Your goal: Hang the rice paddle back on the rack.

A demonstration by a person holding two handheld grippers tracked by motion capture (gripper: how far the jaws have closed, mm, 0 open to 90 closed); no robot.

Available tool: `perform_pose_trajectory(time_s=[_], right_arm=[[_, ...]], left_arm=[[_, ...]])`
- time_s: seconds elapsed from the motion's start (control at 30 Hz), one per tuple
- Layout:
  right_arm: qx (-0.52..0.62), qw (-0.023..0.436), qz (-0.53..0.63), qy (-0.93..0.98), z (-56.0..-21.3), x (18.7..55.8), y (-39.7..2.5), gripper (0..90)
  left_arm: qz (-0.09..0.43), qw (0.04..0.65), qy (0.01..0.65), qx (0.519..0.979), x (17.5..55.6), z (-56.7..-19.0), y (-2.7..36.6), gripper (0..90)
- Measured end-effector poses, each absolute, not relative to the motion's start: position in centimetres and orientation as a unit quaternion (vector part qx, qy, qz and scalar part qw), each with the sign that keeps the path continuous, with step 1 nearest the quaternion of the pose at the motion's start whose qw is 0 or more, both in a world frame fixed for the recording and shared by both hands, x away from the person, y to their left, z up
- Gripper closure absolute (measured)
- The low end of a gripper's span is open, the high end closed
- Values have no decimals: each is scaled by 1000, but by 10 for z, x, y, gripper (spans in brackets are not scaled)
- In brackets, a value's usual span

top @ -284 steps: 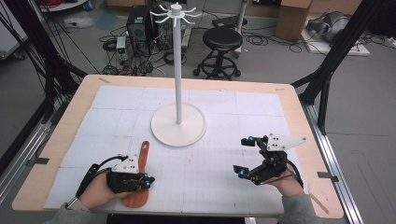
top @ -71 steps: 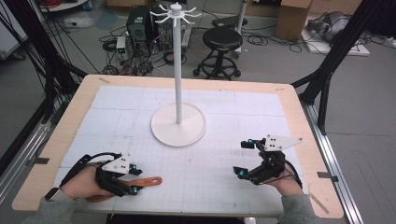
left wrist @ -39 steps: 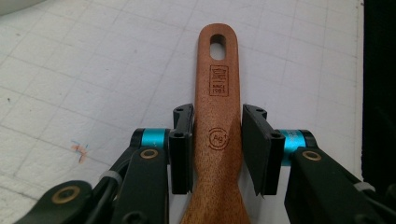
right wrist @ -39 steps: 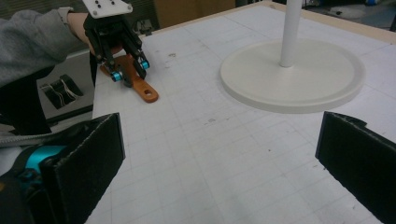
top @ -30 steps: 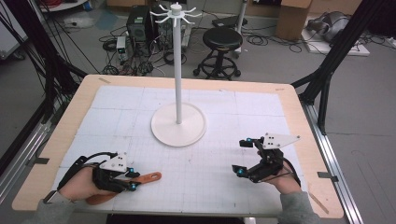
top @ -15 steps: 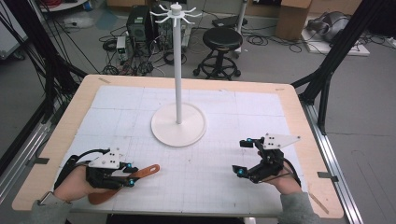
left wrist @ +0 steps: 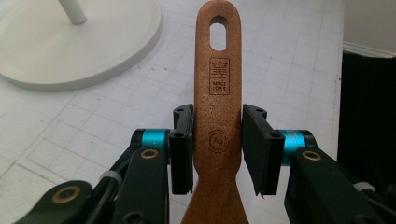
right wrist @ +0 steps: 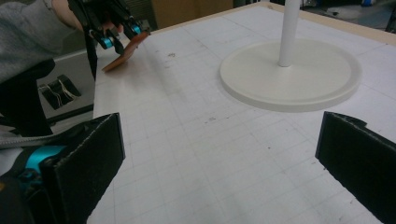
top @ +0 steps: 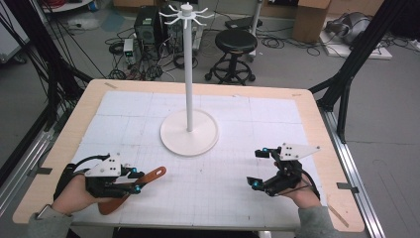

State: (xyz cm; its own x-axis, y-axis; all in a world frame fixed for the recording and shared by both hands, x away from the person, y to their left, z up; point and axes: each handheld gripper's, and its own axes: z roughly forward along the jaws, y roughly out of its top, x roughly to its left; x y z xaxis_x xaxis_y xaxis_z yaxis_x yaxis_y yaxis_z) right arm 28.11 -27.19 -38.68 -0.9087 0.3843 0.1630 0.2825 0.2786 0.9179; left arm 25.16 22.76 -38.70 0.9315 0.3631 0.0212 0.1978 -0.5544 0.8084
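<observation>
A brown wooden spatula (top: 148,177) with a slotted hole in its handle (left wrist: 218,70) is held near the table's front left corner. My left gripper (top: 134,179) is shut on the handle's lower part, one pad on each side (left wrist: 218,121). The handle end points up and right toward the white stand base (top: 189,133); the blade (top: 110,204) lies under the hand. At the front right, my right gripper (top: 258,167) is open with nothing between its fingers (right wrist: 219,135). The right gripper view also has the spatula (right wrist: 123,56) far off at upper left.
A tall white pole rises from the round base to a hooked top (top: 186,12). The base shows in the left gripper view (left wrist: 70,46) and the right gripper view (right wrist: 289,74). A white gridded mat (top: 237,193) covers the wooden table (top: 317,124).
The spatula first pointed away from me, then lay pointing right. Over the last second the left gripper shifted slightly and the handle end swung toward the stand. The right gripper stayed put.
</observation>
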Motion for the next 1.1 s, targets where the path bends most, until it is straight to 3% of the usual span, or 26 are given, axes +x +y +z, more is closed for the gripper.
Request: perform_pose_trajectory(time_s=[1.1], right_arm=[[208, 44, 561, 800, -388, 285, -270, 1]], left_arm=[[153, 492, 176, 839, 237, -340, 246, 652]])
